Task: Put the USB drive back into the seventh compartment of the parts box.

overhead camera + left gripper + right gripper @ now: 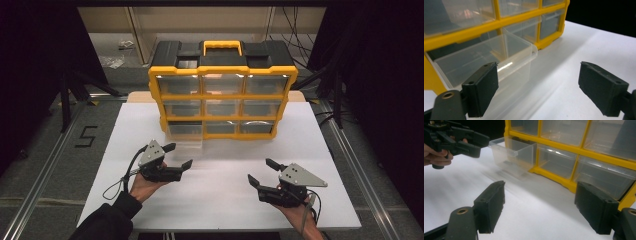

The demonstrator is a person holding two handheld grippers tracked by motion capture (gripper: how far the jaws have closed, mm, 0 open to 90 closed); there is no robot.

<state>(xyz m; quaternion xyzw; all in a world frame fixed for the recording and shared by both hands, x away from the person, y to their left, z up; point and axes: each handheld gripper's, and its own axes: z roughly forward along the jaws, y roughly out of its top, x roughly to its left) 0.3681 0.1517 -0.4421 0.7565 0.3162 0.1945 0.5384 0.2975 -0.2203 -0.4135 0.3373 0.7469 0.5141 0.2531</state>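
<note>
Down at the near edge, the left gripper (179, 156) and the right gripper (262, 171) both stand with jaws spread wide, pinching nothing, each above the white table (220, 195). Just ahead of the left gripper, a clear drawer (499, 53) sticks out from the bottom-left slot of the yellow organizer (222, 92). The organizer stands farther ahead of both grippers, its other drawers pushed in.

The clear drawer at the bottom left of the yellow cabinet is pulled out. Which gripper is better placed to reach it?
Probably the left gripper: open, it sits just before the pulled-out drawer; the open right gripper is farther off.
</note>
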